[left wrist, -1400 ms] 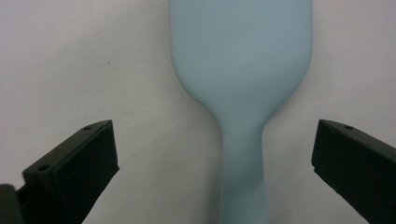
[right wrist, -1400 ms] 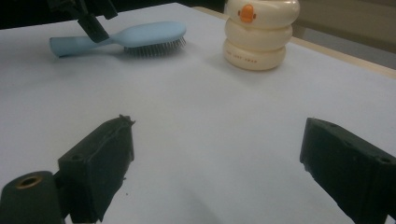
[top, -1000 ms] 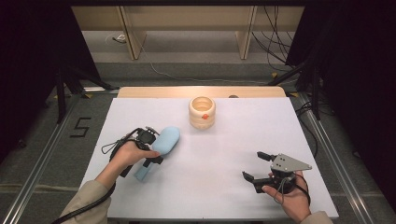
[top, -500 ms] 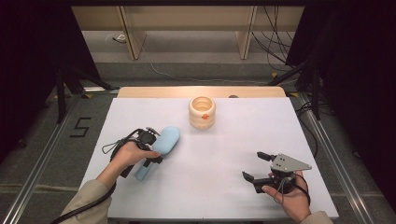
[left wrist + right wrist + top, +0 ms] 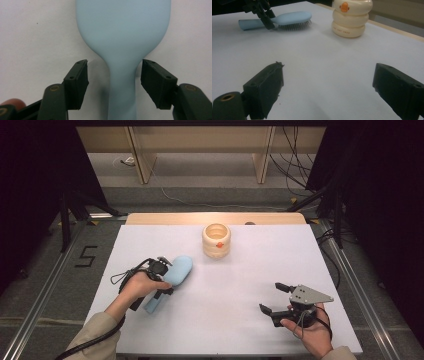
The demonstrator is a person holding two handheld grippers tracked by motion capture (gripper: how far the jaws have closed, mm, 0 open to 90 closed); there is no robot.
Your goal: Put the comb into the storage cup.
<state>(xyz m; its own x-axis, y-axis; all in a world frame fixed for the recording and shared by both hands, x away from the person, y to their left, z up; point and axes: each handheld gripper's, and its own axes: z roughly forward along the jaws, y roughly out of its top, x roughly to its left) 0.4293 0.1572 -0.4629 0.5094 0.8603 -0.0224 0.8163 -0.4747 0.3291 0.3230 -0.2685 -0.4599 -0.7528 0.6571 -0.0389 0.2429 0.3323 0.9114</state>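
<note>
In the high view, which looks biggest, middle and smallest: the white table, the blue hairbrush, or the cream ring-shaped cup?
1. White table, by far.
2. Blue hairbrush, longer than the cup.
3. Cream ring-shaped cup, though it sits farther from the camera, so the gap is unsure.

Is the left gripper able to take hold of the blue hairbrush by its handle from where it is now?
Probably yes. The left gripper is open, one jaw on each side of the narrow handle of the blue hairbrush, which lies bristles down on the white table. Nothing sits between.
</note>
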